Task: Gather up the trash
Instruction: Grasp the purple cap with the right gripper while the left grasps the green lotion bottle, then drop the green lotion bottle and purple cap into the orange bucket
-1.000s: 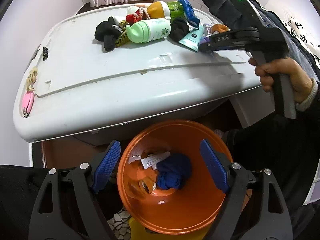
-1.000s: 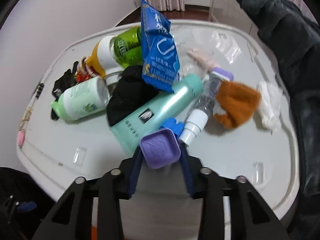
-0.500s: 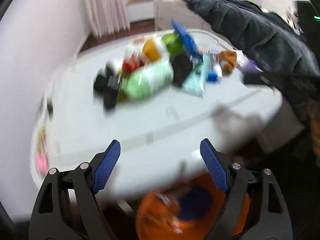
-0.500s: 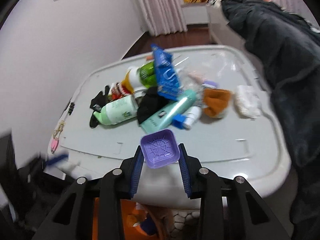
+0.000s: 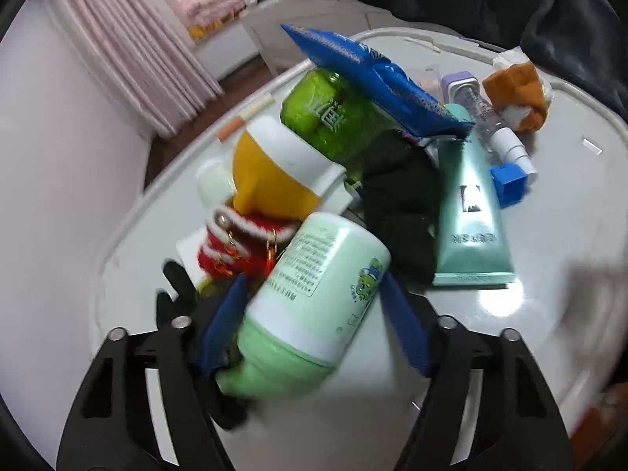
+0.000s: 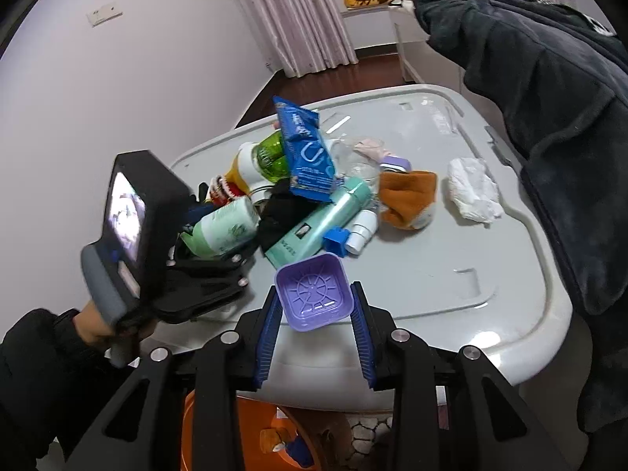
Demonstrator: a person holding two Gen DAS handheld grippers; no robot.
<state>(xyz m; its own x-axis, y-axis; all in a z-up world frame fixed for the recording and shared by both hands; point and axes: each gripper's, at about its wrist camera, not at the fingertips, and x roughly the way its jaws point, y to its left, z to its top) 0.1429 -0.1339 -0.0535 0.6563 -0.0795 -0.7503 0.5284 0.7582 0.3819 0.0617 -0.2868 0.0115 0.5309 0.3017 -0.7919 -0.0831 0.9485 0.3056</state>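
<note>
**Left wrist view: your tool straddles the green lotion bottle while the right one carries a purple tray**

Left wrist view puts your left tool [image 5: 310,325] down among the clutter on the grey worktop [image 5: 549,255]. Its jaws have just been closing, and the pale green lotion bottle [image 5: 314,298] lies between the blue pads; the left pad sits against the bottle's side, but the right pad still shows a sliver of gap, so you are not yet clamped on it. Just ahead of the tool lie a red knitted trinket [image 5: 235,243] and an orange-and-white bottle cap [image 5: 274,172], with a green bottle [image 5: 329,117] beyond and a blue snack packet [image 5: 365,74] leaning over it. Ahead and to the tool's right sit a black cloth [image 5: 400,204], a teal tube [image 5: 471,216], a small blue block [image 5: 508,184], a clear spray bottle [image 5: 486,117] and an orange cloth [image 5: 518,94].

In the right wrist view, your right tool [image 6: 314,325] is clamped on a square purple plastic tray [image 6: 310,290], held above the worktop's near edge. Your left hand [image 6: 94,329] and its tool appear at the left of it, nose into the pile. Below the right tool, under the worktop's edge, the orange bin [image 6: 219,431] shows with scraps inside. A crumpled white tissue [image 6: 473,190] lies well apart, ahead to the right.
</note>
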